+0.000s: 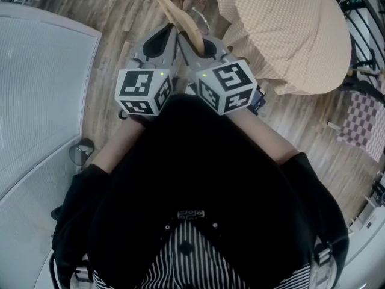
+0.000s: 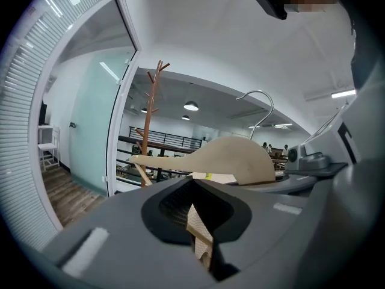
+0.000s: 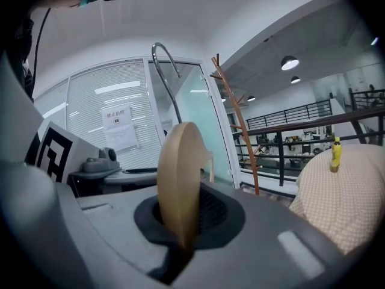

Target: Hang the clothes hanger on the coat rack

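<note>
Both tools sit side by side close to the person's chest, well short of the coat rack (image 2: 157, 95), which stands far ahead beside a glass partition. The right tool (image 3: 180, 221) is clenched on the clothes hanger (image 3: 180, 179), gripping the wooden body edge-on so the metal hook (image 3: 165, 59) rises clear above the jaws, free to catch a peg. The left tool (image 2: 195, 215) is also clamped shut, on a pale wooden piece that looks like one arm of the same hanger. A grip on each side probably keeps the hanger from swinging while it is carried.

From the head view, the hanger (image 1: 180, 20) juts forward over the wood floor (image 1: 120, 17) between the left tool (image 1: 161, 41) and right tool (image 1: 207, 47). A cloth-covered tabletop (image 1: 289, 29) lies to the right of the path toward the rack (image 3: 237, 119). The hanging itself is judged not yet begun, since the hook is nowhere near a branch.
</note>
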The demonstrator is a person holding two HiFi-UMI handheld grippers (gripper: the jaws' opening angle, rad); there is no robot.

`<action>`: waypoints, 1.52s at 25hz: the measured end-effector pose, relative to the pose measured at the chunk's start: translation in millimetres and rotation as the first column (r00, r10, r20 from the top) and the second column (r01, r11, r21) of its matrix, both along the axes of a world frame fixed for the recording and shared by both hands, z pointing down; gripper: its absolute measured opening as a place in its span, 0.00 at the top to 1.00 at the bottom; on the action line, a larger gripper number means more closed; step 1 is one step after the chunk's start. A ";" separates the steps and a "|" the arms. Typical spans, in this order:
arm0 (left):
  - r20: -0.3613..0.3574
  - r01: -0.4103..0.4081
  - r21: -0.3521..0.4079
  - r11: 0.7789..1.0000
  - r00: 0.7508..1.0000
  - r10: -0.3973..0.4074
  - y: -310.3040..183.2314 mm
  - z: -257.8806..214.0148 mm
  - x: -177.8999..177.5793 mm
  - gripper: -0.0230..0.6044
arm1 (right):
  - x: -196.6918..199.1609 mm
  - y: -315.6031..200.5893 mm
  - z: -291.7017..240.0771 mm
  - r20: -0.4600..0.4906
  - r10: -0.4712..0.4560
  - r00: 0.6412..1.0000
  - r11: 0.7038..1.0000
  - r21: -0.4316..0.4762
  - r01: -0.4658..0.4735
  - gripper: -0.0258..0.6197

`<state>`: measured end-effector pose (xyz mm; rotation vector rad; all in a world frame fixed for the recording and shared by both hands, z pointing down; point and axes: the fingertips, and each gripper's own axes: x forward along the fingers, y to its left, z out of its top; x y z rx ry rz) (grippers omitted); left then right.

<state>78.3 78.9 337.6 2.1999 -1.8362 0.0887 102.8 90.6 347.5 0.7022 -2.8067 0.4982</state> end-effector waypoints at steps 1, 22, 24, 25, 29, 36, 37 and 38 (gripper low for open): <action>0.005 0.001 -0.002 1.000 1.000 -0.001 -2.1 0.4 -1.1 0.96 | -1.2 -2.5 0.2 0.008 -0.002 1.000 1.000 -0.002 0.002 0.96; 0.006 -0.114 0.021 0.993 0.993 0.114 -125.4 -1.4 -47.4 0.96 | -48.7 -120.4 -0.9 0.007 0.092 0.996 0.995 0.039 -0.093 0.96; 0.005 -0.119 0.020 0.993 0.993 0.119 -146.2 -2.3 -62.9 0.96 | -64.3 -140.3 -2.1 0.005 0.098 0.995 0.994 0.044 -0.099 0.96; 0.005 -0.121 0.017 0.992 0.993 0.121 -156.6 -2.6 -71.2 0.96 | -72.6 -150.5 -2.4 0.004 0.102 0.995 0.994 0.043 -0.102 0.96; 0.001 -0.144 -0.005 0.990 0.990 0.144 -199.5 -5.1 -103.5 0.96 | -105.5 -192.8 -5.4 -0.002 0.114 0.993 0.993 0.020 -0.114 0.96; -0.018 -0.185 -0.025 0.982 0.983 0.185 -263.1 -5.0 -162.2 0.96 | -164.9 -255.4 -6.2 -0.022 0.159 0.987 0.987 -0.003 -0.159 0.96; -0.022 -0.194 -0.028 0.981 0.981 0.194 -270.5 -4.3 -169.6 0.96 | -172.5 -262.5 -5.6 -0.026 0.165 0.986 0.986 -0.007 -0.166 0.96; -0.024 -0.201 -0.029 0.979 0.979 0.200 -278.3 -4.1 -176.9 0.96 | -179.9 -270.2 -5.3 -0.030 0.170 0.985 0.985 -0.009 -0.170 0.96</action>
